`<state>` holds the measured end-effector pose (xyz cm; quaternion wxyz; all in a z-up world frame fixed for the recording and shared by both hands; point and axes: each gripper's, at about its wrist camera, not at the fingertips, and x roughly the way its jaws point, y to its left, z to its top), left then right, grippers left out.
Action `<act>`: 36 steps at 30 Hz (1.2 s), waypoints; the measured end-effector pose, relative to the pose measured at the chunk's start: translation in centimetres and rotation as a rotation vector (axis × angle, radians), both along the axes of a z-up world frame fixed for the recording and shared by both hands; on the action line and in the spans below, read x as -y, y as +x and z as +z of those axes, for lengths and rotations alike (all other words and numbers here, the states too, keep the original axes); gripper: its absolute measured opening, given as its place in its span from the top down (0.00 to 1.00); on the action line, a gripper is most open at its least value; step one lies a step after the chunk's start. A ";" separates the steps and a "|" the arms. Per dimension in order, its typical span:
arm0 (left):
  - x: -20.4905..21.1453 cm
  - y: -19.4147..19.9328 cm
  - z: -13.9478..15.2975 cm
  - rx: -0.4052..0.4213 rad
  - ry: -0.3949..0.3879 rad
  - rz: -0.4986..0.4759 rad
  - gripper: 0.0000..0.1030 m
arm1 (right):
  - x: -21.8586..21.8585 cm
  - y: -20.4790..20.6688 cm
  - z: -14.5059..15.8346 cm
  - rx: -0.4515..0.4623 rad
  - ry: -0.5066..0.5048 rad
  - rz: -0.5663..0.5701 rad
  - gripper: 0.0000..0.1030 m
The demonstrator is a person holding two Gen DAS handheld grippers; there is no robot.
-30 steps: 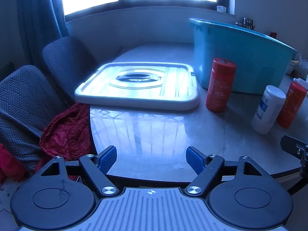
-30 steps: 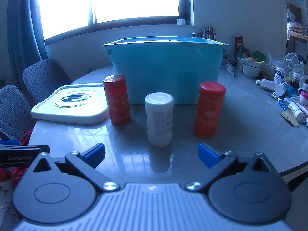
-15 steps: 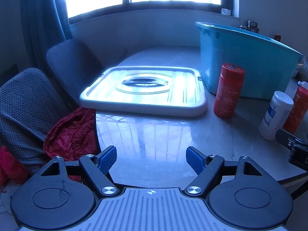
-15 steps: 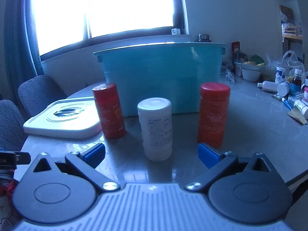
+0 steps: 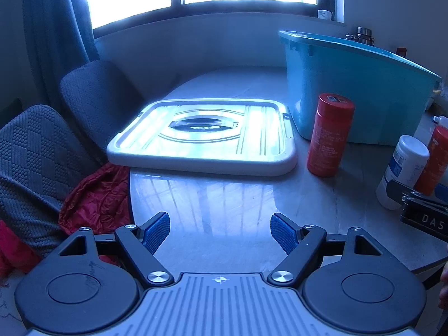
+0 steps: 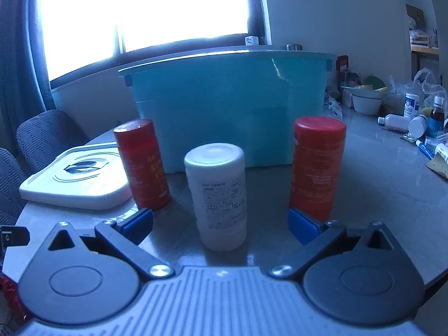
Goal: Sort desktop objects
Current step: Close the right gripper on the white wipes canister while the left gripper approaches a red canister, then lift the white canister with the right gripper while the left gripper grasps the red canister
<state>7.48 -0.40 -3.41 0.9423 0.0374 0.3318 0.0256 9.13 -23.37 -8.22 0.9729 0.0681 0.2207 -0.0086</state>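
Observation:
A white canister (image 6: 217, 196) stands on the table between two red canisters, one to its left (image 6: 141, 165) and one to its right (image 6: 316, 168), in front of a teal tub (image 6: 229, 106). My right gripper (image 6: 220, 225) is open, low over the table, its fingers either side of the white canister's base without touching it. My left gripper (image 5: 220, 233) is open and empty over the table's near edge. In the left wrist view the left red canister (image 5: 329, 135), white canister (image 5: 401, 172) and tub (image 5: 361, 95) stand to the right.
A white tub lid (image 5: 207, 135) lies flat left of the tub. Grey chairs (image 5: 95, 98) and red cloth (image 5: 95, 198) sit beyond the table's left edge. Bottles, a bowl and clutter (image 6: 414, 120) crowd the far right of the table.
My right gripper has moved forward and lower, so the white canister now stands between its fingertips. My left gripper has shifted slightly forward. Both stay open.

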 end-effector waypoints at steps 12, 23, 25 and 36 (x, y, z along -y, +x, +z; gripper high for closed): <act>0.3 1.7 -0.3 -0.018 -0.013 -0.002 0.21 | 0.2 2.5 -0.8 -0.013 0.002 0.011 0.01; -0.3 2.6 -0.7 -0.024 -0.030 0.021 0.21 | -0.3 4.2 -0.9 -0.033 -0.012 0.031 0.28; -0.3 2.6 -0.7 -0.024 -0.030 0.020 0.21 | -0.4 4.6 -0.9 -0.058 -0.026 0.036 0.53; -0.8 2.4 -0.3 -0.027 -0.027 0.017 0.21 | -0.6 2.7 -0.3 -0.066 -0.034 0.070 0.53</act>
